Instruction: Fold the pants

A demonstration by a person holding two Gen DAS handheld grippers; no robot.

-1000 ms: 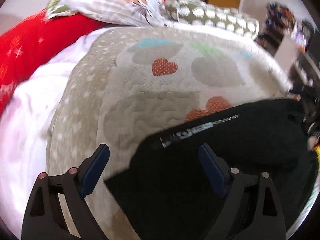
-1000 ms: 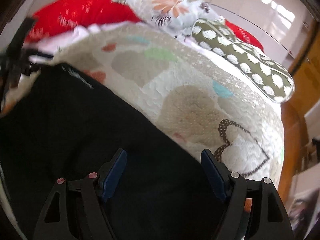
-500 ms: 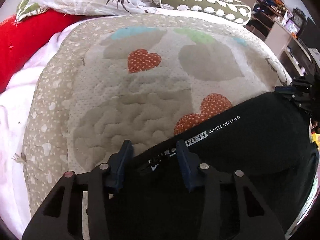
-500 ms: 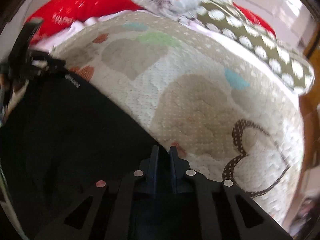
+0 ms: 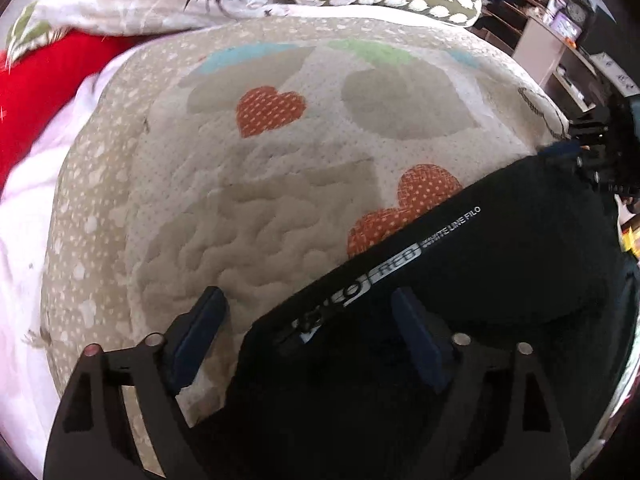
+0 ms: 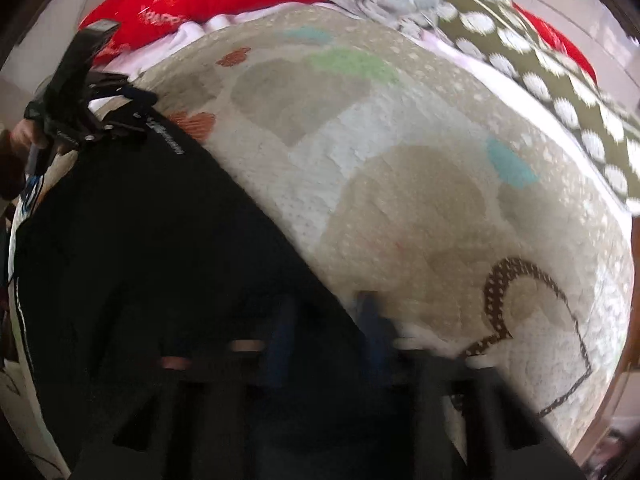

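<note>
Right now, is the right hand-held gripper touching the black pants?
Touching. The left wrist view shows the right hand-held gripper shut on the black pants at their far corner.

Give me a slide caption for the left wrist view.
Left claw, open, straddles black pants' edge on heart-patterned quilt.

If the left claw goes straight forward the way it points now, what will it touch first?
Most likely the black fabric pants: their printed edge lies between the open fingers of the left claw. The beige quilted bedcover lies just beyond. Depth is unclear.
</note>
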